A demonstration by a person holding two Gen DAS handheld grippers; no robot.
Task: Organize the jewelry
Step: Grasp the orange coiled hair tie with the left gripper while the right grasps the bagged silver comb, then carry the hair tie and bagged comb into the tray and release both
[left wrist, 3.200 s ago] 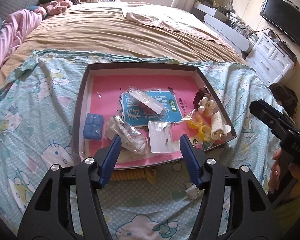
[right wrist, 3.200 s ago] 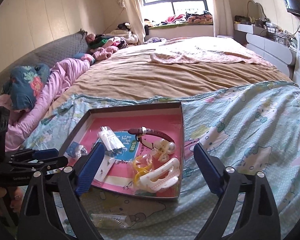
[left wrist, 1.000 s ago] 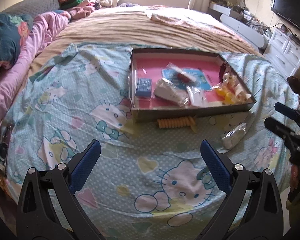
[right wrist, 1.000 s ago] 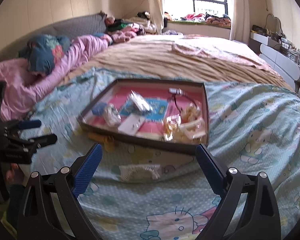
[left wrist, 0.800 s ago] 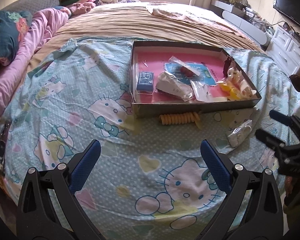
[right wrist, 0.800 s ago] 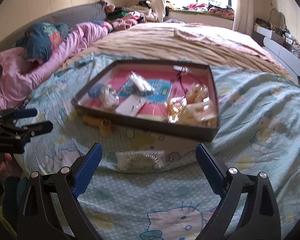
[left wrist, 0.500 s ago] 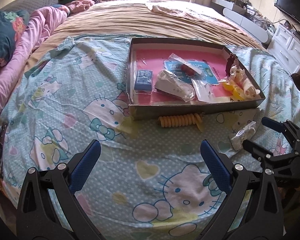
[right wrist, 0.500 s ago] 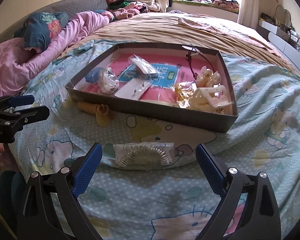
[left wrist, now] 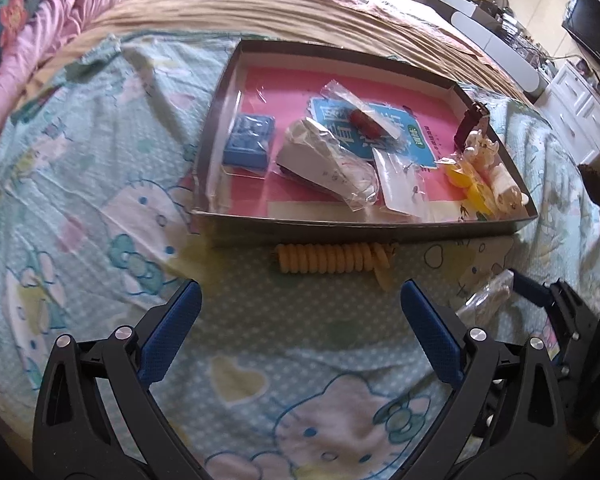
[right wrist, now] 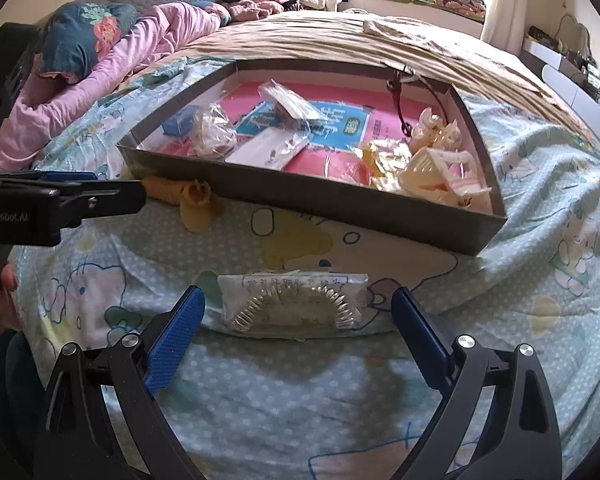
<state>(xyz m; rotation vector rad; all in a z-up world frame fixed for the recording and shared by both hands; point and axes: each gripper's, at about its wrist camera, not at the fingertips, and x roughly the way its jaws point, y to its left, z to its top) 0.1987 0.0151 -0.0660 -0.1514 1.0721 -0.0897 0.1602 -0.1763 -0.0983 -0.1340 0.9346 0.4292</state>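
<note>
Nearest, left gripper [left wrist: 300, 320]: jaws wide apart, holding nothing, poised above the cartoon-print bedsheet [left wrist: 100, 208]; seen side-on in the right wrist view [right wrist: 100, 196].
Right gripper [right wrist: 298, 328]: jaws wide apart, holding nothing; the blue fingertips [right wrist: 188, 312] flank the clear packet below without touching it.
Clear packet [right wrist: 294, 306]: flat on the sheet between the right gripper's fingers, holding a curved silver spiral piece; in the left wrist view it lies at the right [left wrist: 486, 300], just beside the right gripper's tip.
Yellow spiral hair tie [left wrist: 332, 258]: on the sheet directly ahead of the left gripper, just outside the near wall of the tray; one end is curled sideways [right wrist: 196, 200].
Tray [left wrist: 364, 232]: shallow dark-walled box with a pink floor, resting on the sheet beyond both loose items.
Tray contents, left: blue box [left wrist: 250, 142] near the left wall.
Tray contents, centre: white bagged item [left wrist: 324, 166], a small clear bag with a red piece [left wrist: 360, 114], a flat clear sleeve [left wrist: 404, 184], all over a blue printed card [left wrist: 404, 128].
Tray contents, right: yellow clip [left wrist: 466, 182], cream claw clip [right wrist: 440, 174], dark strap [left wrist: 470, 122] against the right wall.
Farthest: tan bedspread [left wrist: 260, 8], pink quilt [right wrist: 140, 48].
</note>
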